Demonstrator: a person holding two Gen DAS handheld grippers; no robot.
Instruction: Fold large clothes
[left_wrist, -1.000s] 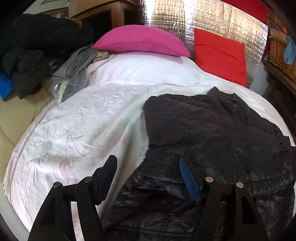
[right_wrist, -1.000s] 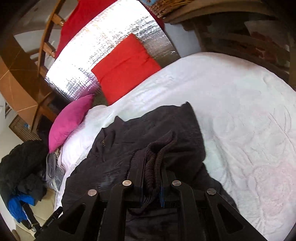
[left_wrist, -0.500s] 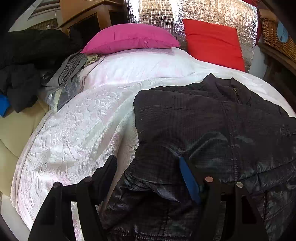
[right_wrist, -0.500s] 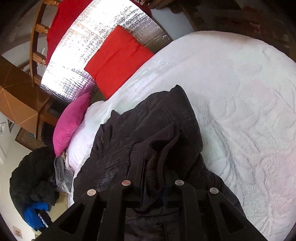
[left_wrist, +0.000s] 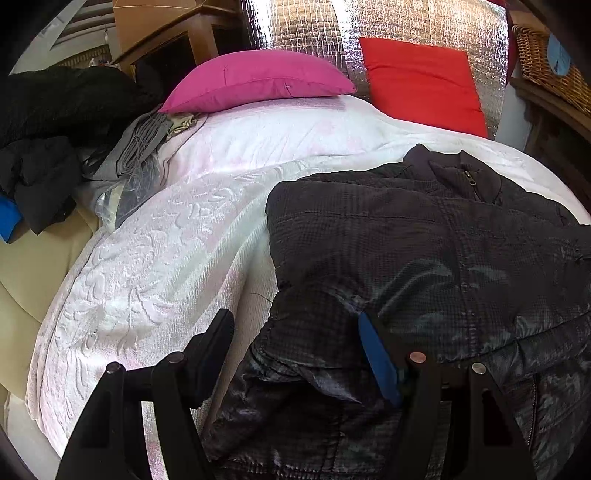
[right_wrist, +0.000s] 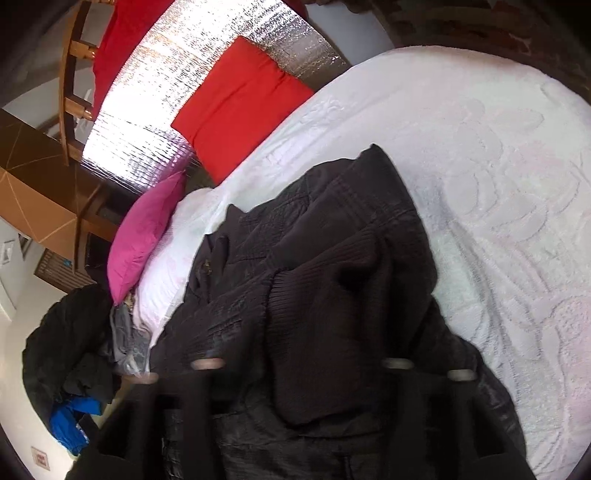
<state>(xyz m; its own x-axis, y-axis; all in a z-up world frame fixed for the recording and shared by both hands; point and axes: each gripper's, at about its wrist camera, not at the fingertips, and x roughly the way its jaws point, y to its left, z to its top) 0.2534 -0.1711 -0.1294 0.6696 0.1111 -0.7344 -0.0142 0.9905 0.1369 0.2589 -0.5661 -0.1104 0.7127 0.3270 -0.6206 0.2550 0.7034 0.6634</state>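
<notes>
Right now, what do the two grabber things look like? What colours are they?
The left hand-held gripper is black, with two flat fingers on angled bars. Blue pads line the fingers' inner faces, and round silver bolt heads dot the joints. The right hand-held gripper looks the same: black bars with silver bolts, blurred in its own view, its fingers hidden by dark cloth. No cables, labels or sleeves show.

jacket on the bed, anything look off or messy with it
Yes. The black jacket lies rumpled, not flat: its knit cuff is flopped across the body, and the hem near the left claw is bunched. Loose dark clothes are heaped off the bed's side.
</notes>
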